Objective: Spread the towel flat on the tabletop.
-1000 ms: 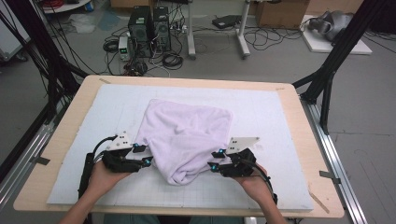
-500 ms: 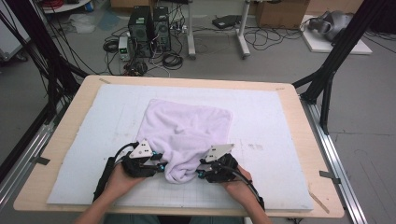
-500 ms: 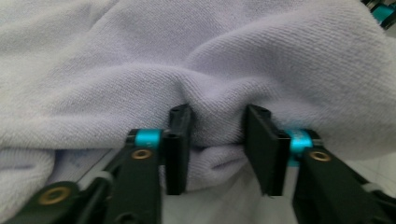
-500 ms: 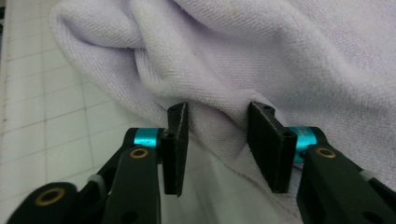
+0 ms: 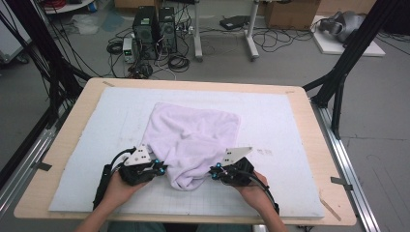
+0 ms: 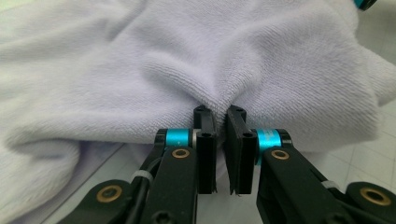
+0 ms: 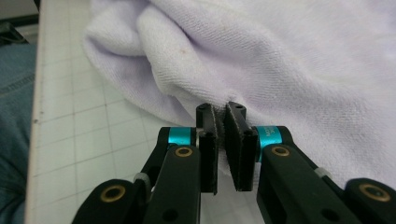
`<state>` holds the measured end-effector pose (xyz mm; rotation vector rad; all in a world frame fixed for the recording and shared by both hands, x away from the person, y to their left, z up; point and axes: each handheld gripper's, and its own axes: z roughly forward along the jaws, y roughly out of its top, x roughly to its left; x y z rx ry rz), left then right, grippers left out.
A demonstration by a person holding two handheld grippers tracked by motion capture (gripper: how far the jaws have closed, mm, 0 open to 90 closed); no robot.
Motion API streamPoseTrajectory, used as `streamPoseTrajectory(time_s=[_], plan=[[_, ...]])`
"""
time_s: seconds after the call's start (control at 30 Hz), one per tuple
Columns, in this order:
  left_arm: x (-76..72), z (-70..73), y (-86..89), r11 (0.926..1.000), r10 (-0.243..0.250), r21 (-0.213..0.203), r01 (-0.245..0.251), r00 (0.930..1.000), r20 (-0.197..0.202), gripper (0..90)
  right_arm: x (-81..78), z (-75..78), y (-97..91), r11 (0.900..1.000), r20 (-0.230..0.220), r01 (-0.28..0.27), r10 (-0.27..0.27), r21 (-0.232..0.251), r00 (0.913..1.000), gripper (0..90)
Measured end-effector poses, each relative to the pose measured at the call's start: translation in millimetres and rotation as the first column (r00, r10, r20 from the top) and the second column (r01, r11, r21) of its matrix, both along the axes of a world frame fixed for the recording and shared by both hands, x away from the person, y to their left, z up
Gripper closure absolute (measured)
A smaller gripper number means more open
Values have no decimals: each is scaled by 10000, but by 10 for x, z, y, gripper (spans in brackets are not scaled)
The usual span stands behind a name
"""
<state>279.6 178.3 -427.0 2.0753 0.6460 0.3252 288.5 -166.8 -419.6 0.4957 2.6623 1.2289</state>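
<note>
Left gripper (image 5: 162, 168): jaws have just been closing, now pinching a fold of the towel's (image 5: 193, 137) near left edge. Towel: pale lilac terry, rumpled, lying mid-mat (image 5: 290, 121) on the table (image 5: 309, 104); broad far edge, narrowing to a bunched near end between the grippers; long axis runs far to near. Right gripper (image 5: 213, 172): jaws likewise just closing, clamped on the near right edge.

High view is looking forward and down over the wooden table (image 5: 300, 104) from afar. Both gripper views are sitting close, sharing the rumpled white terry towel (image 5: 193, 137) (image 6: 187, 60) (image 7: 299, 51).
</note>
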Motion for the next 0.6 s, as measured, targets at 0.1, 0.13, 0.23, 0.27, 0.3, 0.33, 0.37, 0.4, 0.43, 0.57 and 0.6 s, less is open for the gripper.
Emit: streamPoseTrajectory(time_s=[0.1, 0.13, 0.23, 0.27, 0.3, 0.33, 0.37, 0.4, 0.43, 0.57, 0.6], plan=[[-23, 72, 109, 9993, 225, -286, -223, 9997, 72, 835, -7, 93, -81, 9997, 14, 133, -133, 223, 9999, 843], [-34, 99, 139, 9991, 282, -334, -277, 9995, 139, 836, -7, 128, -109, 9995, 67, 165, -167, 281, 9998, 844], [-69, 173, 198, 9980, 345, -540, -330, 9990, 276, 839, -13, 234, -170, 9987, 92, 224, -229, 459, 9997, 844], [-79, 199, 210, 9980, 325, -552, -305, 9989, 341, 839, -11, 266, -185, 9985, 103, 264, -269, 470, 9996, 846], [-89, 225, 216, 9977, 338, -605, -316, 9988, 342, 840, 0, 295, -199, 9987, 153, 257, -263, 433, 9995, 846], [-96, 251, 220, 9974, 340, -654, -317, 9988, 341, 840, 3, 323, -209, 9986, 137, 304, -311, 436, 9994, 848], [-98, 281, 223, 9976, 328, -629, -302, 9986, 405, 841, 18, 352, -223, 9986, 208, 325, -333, 419, 9992, 851], [-86, 310, 225, 9977, 406, -562, -379, 9980, 481, 842, 29, 383, -233, 9982, 198, 410, -419, 440, 9989, 862], [-54, 335, 232, 9977, 478, -514, -452, 9976, 509, 841, 46, 416, -244, 9976, 303, 566, -578, 396, 9979, 862], [156, 373, 187, 9964, 784, -367, -768, 9960, 434, 841, 237, 498, -290, 9935, 232, 991, -1005, 554, 9947, 862], [213, 362, 149, 9959, 866, -287, -854, 9953, 436, 841, 296, 488, -274, 9935, 197, 1061, -1070, 410, 9941, 863]])
